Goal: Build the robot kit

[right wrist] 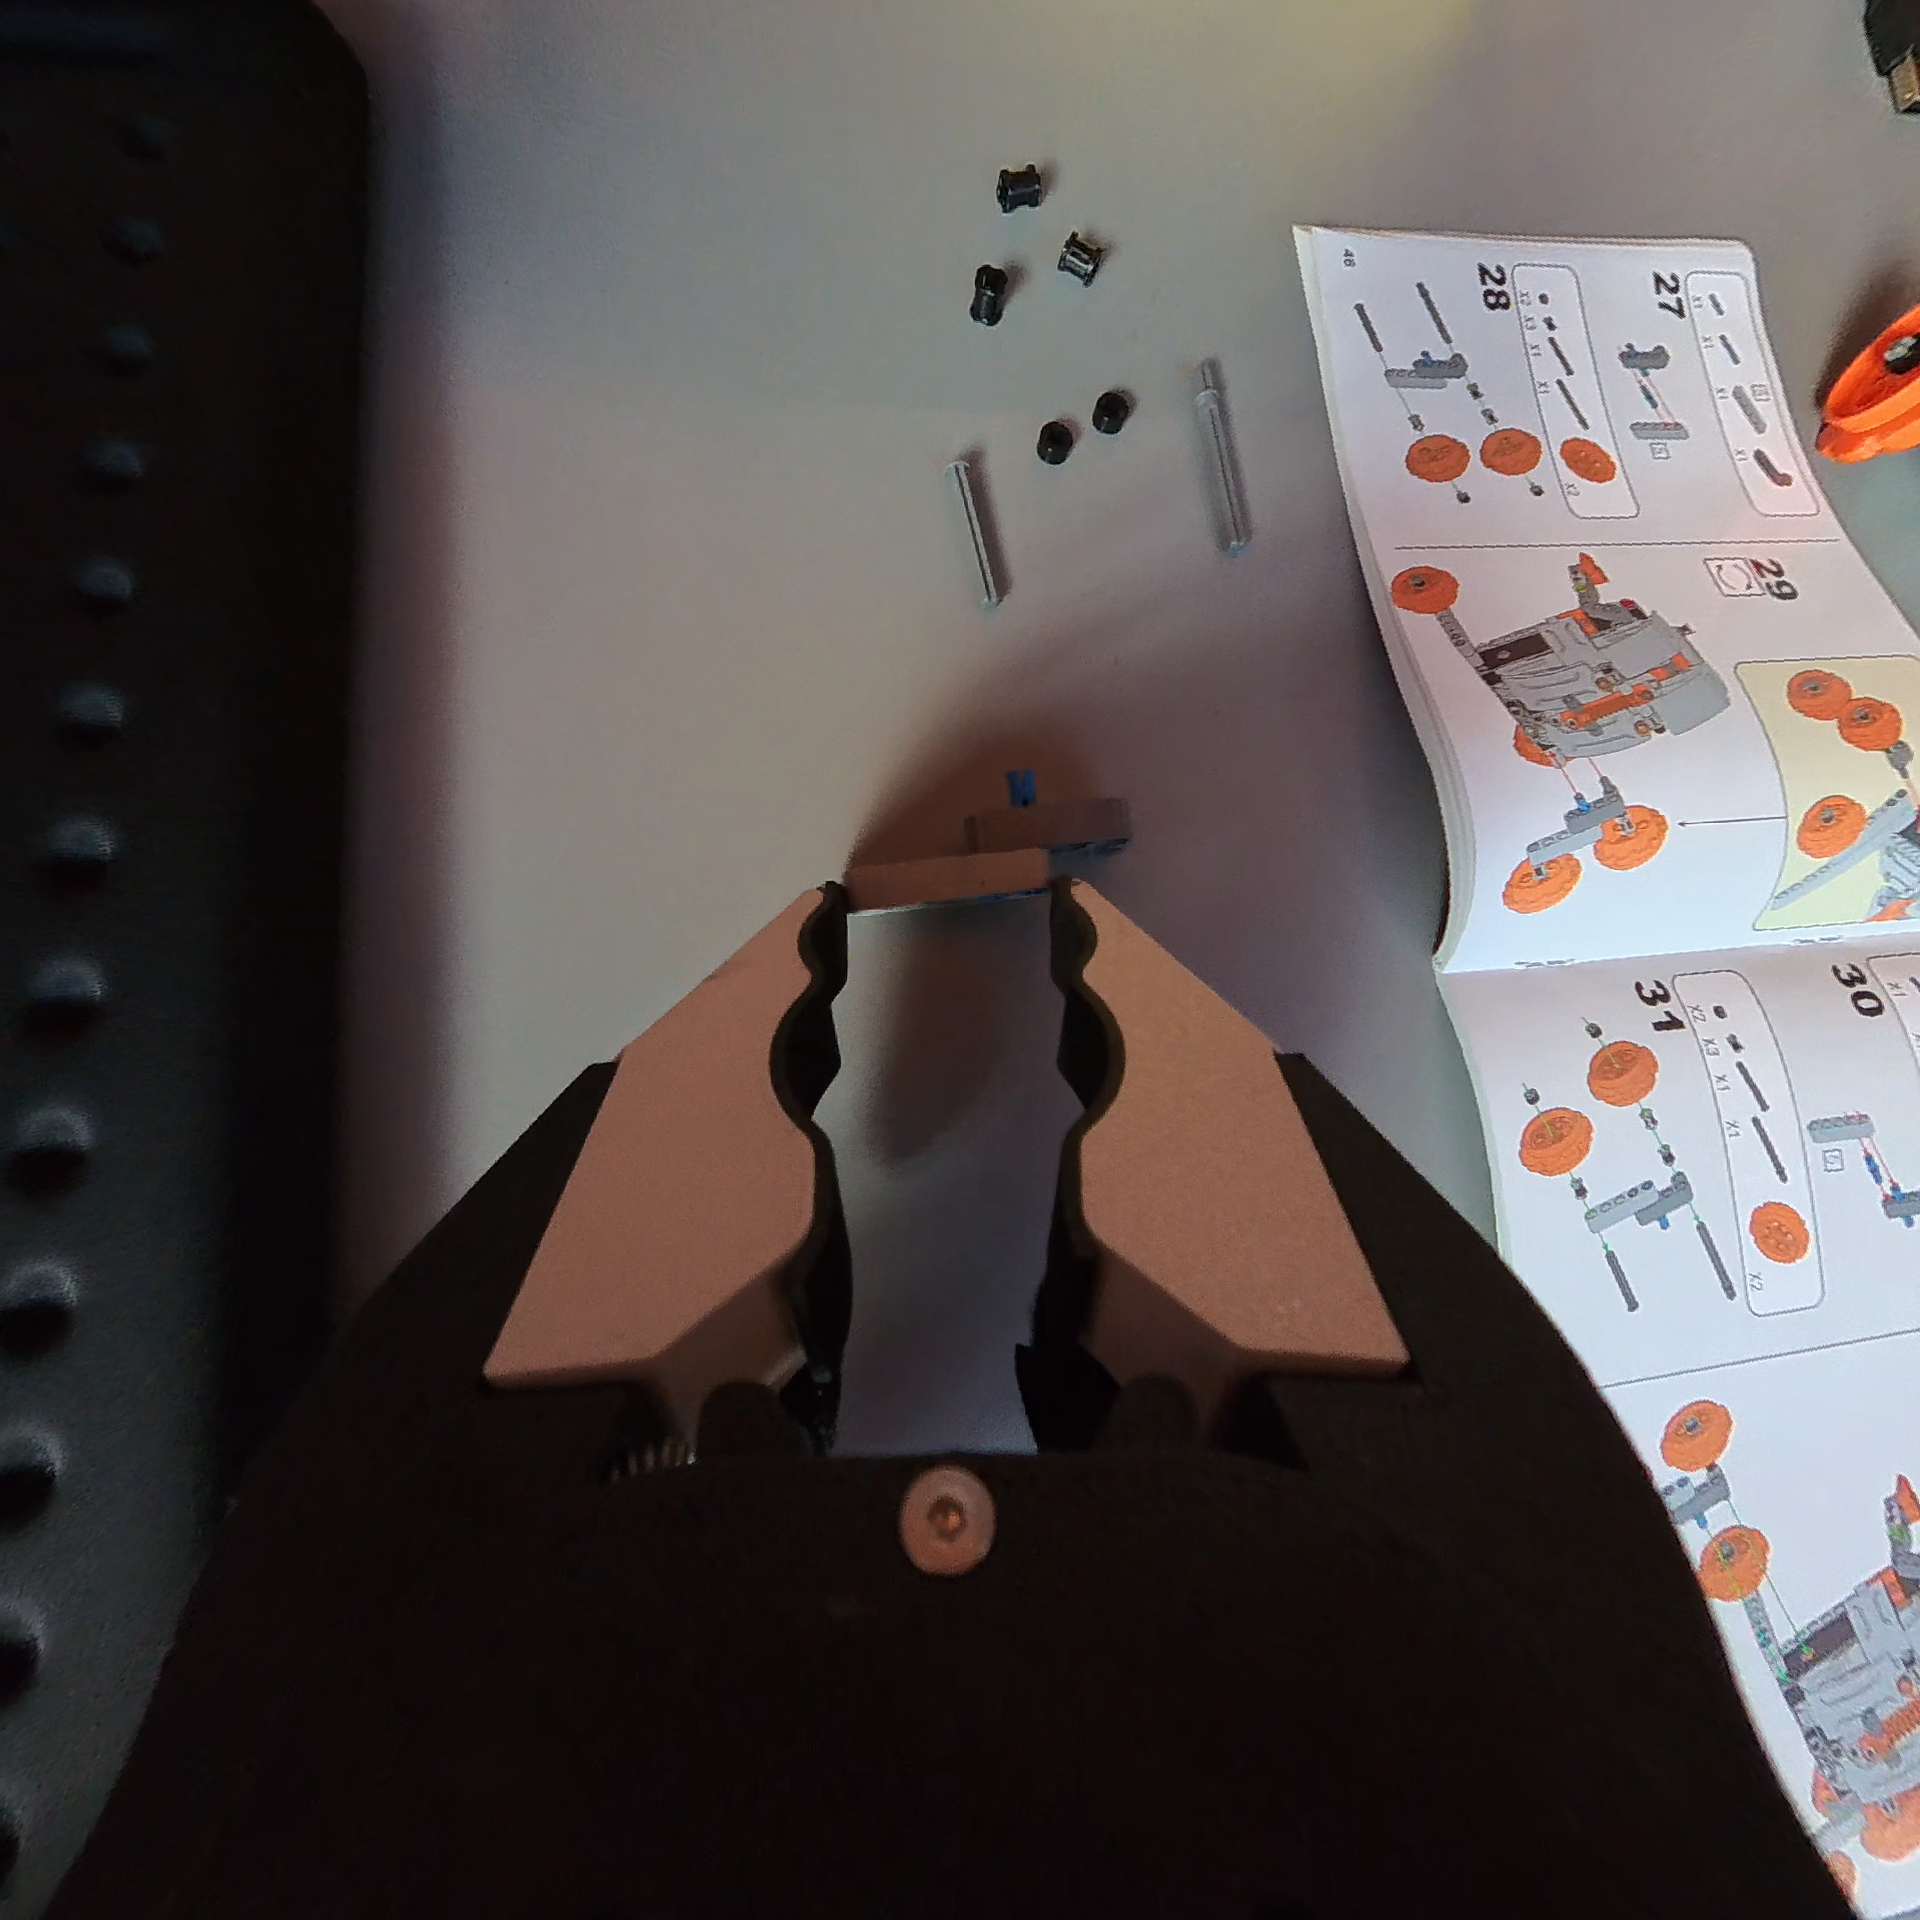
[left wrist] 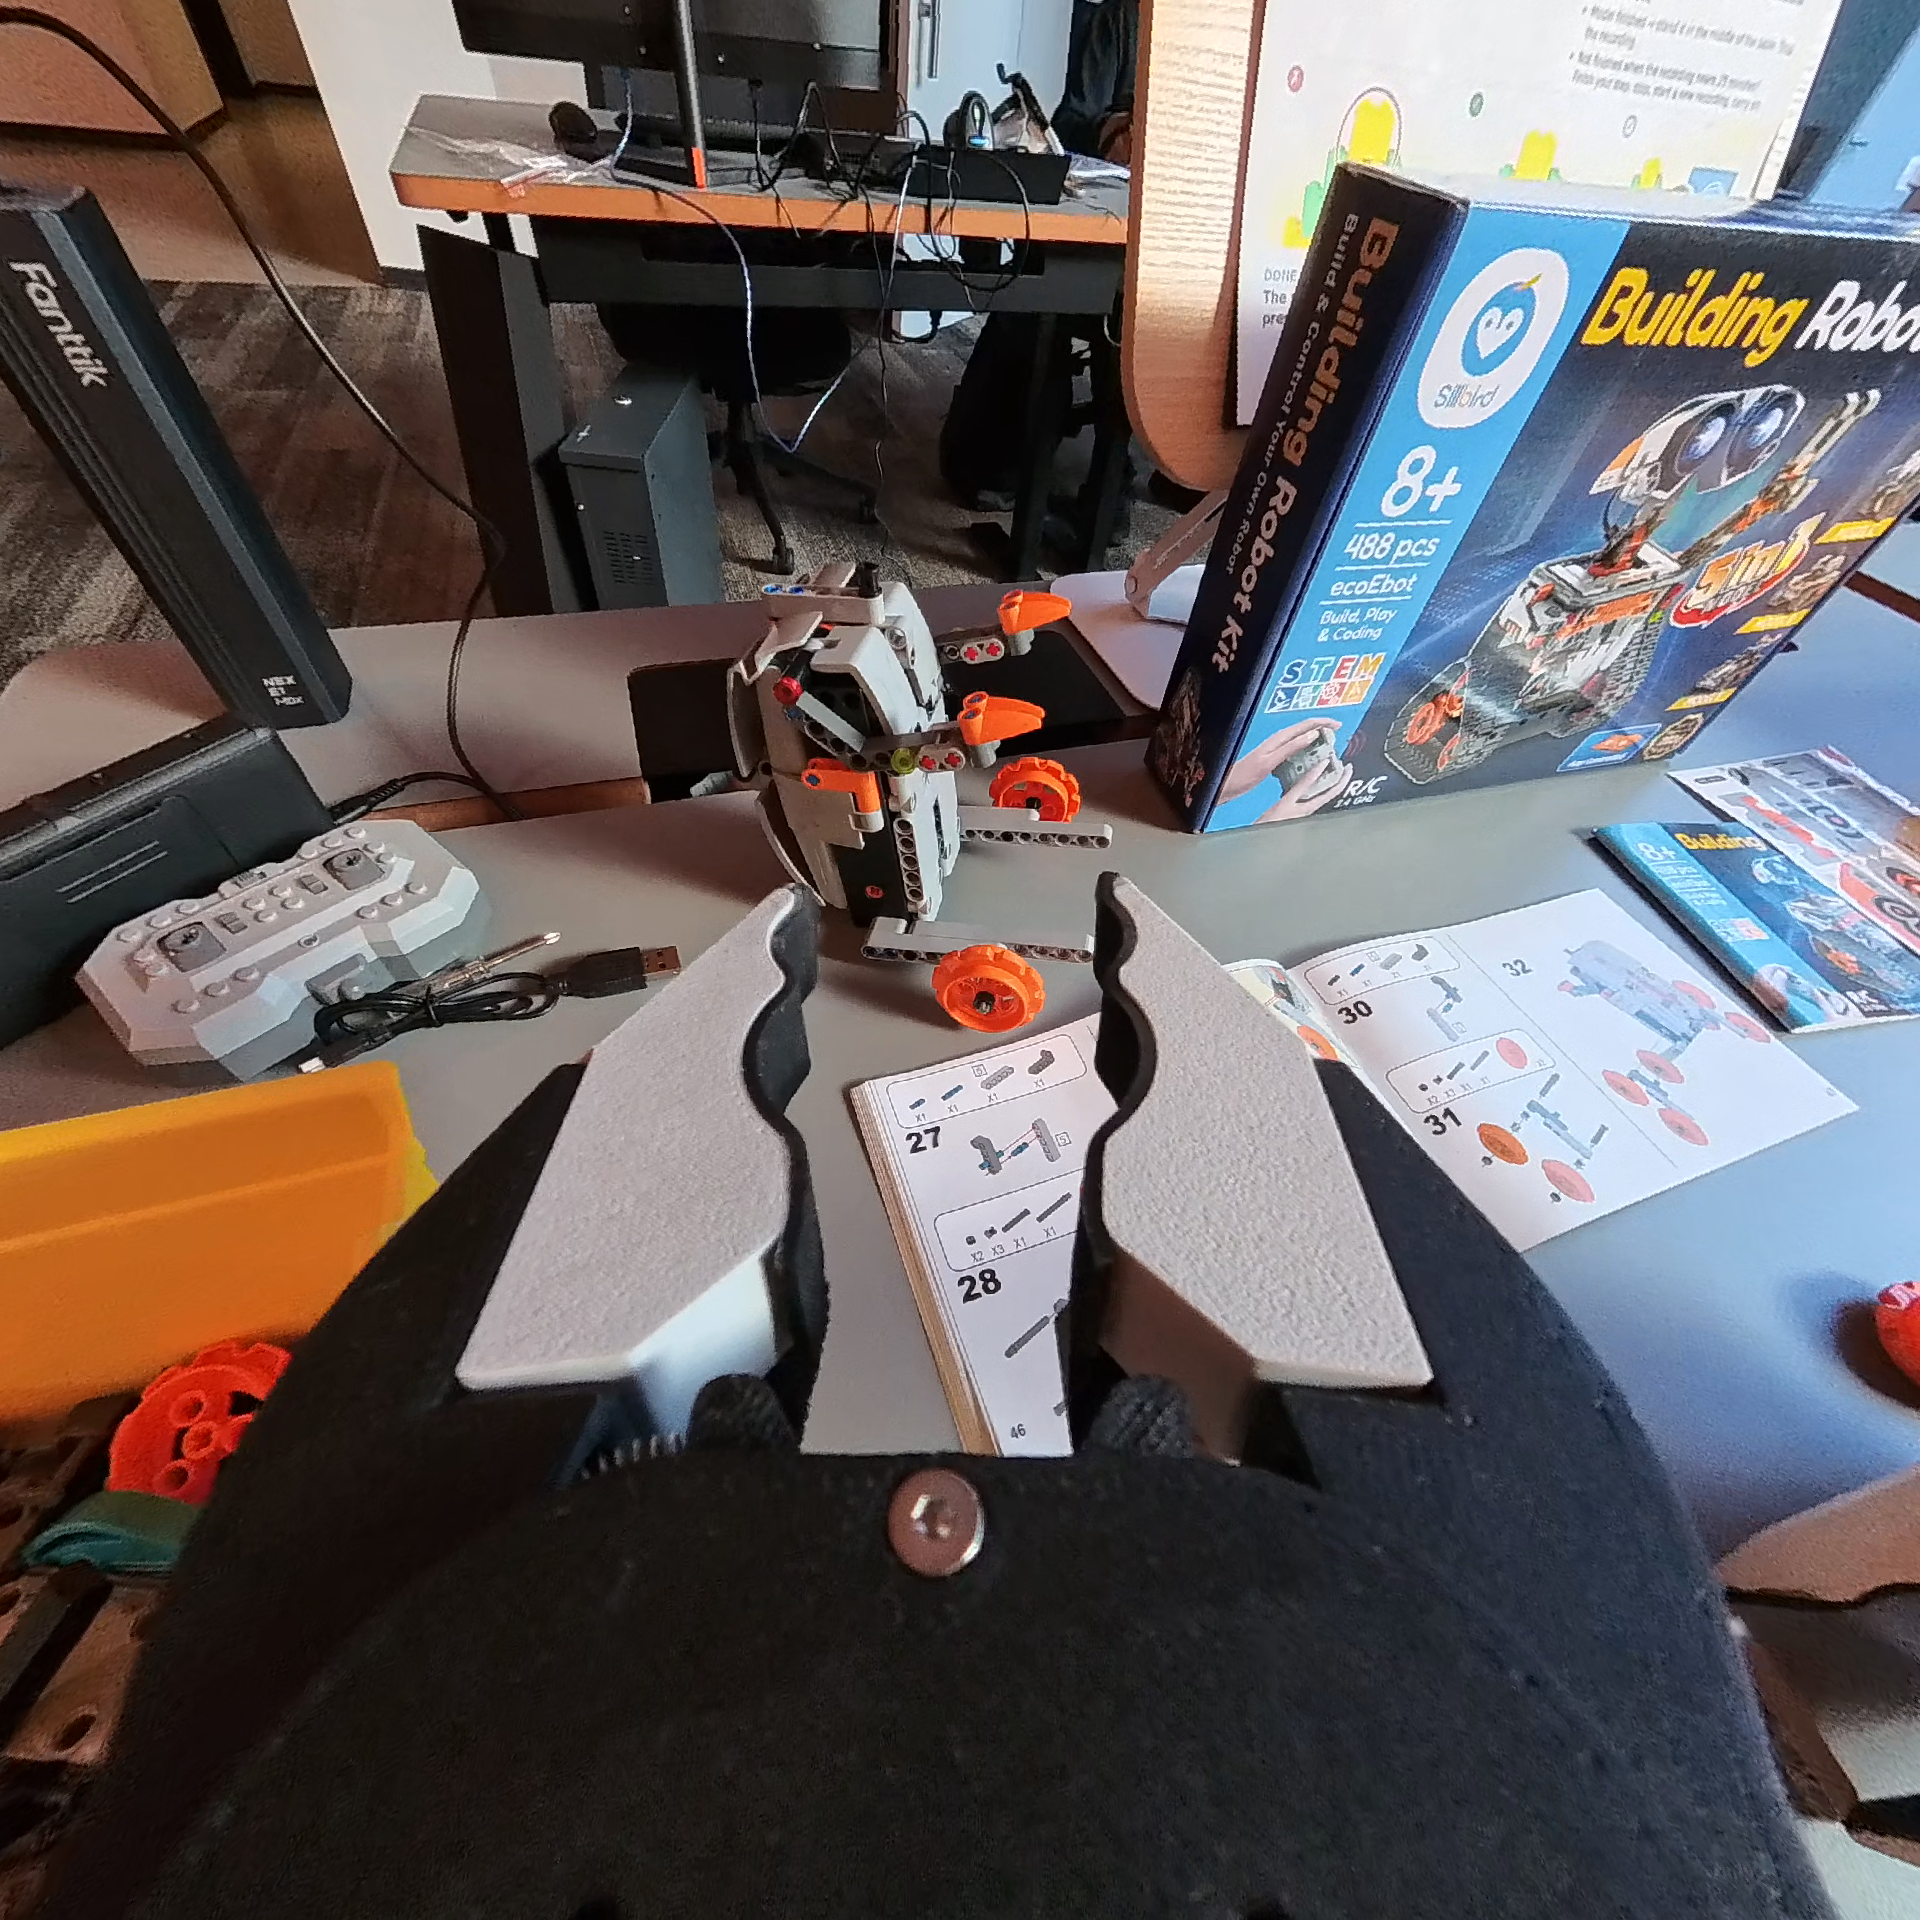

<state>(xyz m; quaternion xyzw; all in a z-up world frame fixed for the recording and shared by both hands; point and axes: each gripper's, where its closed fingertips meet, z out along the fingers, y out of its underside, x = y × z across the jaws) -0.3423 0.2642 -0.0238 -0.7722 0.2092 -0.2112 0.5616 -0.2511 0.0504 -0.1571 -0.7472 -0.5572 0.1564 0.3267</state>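
Observation:
My left gripper (left wrist: 954, 902) is open and empty, held above the grey table (left wrist: 644, 862) over the open instruction booklet (left wrist: 1455, 1081). Just beyond its tips stands a partly built grey, black and orange robot model (left wrist: 862, 748) with orange wheels (left wrist: 985, 987) on grey beams. My right gripper (right wrist: 948, 899) points down at the table and is shut on a small grey beam piece (right wrist: 951, 878) with blue pins, held crosswise between its tips. Beyond it lie two grey axles (right wrist: 977, 530) and several small black bushings (right wrist: 1055, 442).
The kit's blue box (left wrist: 1558, 499) stands at the back right. A grey remote controller (left wrist: 281, 935) and a USB cable (left wrist: 499, 987) lie at left, by a yellow bin (left wrist: 187, 1195). A black studded surface (right wrist: 104, 727) borders the right view's left side. The booklet (right wrist: 1610, 623) and an orange wheel (right wrist: 1870, 405) lie at right. My right fingertips sit around 25 cm from my left ones.

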